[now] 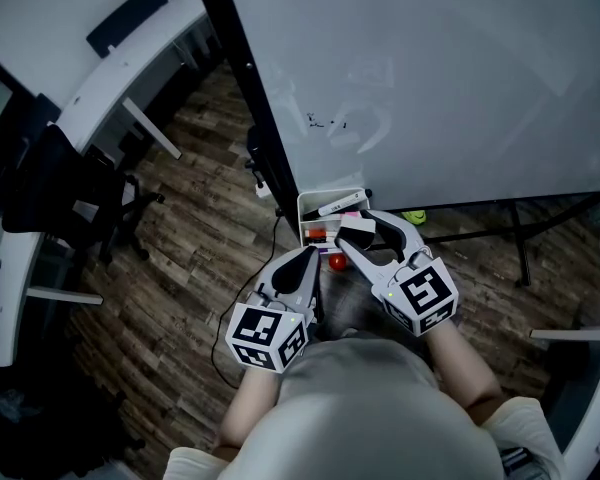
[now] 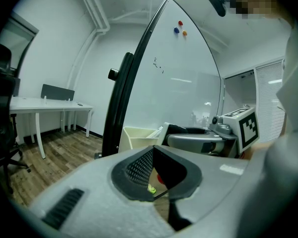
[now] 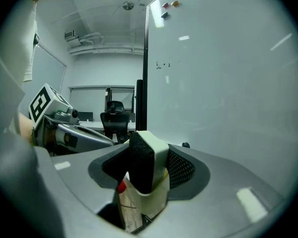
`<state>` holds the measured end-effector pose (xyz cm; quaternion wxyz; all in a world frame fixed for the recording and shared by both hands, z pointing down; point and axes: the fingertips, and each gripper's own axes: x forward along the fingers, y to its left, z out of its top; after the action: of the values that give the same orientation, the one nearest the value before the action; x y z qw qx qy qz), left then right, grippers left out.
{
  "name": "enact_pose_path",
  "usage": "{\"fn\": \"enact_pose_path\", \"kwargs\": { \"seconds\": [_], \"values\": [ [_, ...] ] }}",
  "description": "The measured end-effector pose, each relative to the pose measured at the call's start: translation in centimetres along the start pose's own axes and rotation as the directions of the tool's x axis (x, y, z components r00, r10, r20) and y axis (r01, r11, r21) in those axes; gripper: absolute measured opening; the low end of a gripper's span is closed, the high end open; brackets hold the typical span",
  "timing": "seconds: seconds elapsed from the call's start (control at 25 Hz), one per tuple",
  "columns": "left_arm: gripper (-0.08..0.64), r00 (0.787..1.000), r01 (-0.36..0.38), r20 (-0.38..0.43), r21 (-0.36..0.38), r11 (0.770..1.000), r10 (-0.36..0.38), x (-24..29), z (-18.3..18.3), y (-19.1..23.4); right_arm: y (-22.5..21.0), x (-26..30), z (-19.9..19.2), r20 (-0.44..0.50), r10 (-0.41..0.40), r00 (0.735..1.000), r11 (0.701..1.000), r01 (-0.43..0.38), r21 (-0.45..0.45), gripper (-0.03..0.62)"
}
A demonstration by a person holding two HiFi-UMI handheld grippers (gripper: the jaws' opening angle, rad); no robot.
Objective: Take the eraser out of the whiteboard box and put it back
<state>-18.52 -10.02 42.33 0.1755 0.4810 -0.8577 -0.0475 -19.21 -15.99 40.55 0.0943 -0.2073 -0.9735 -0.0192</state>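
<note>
Right fingers pinch the eraser upright, the box just below them. Left fingers pressed together, nothing between, beside the right.

The right gripper clamps the eraser between its pads, the black felt against the left jaw; the box is just below, the whiteboard to its right
</note>
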Motion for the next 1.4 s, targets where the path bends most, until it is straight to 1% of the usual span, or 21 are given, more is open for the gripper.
{"fn": "enact_pose_path", "kwargs": {
  "seconds": [0.84, 1.4],
  "values": [
    [0.005, 1.0, 0.017, 0.014, 0.004, 1.0, -0.017, -0.9, 0.3, -0.4, 0.4, -1.0, 2.4, 0.053, -0.042, 0.998, 0.999, 0.044, -0.032, 0.218],
    [0.005, 0.999, 0.045, 0.015, 0.018, 0.999, -0.045, -1.6, 0.5, -0.5, 1.1, -2.2, 4.4, 0.099, -0.096, 0.991, 0.993, 0.101, -0.054, 0.216]
  ]
}}
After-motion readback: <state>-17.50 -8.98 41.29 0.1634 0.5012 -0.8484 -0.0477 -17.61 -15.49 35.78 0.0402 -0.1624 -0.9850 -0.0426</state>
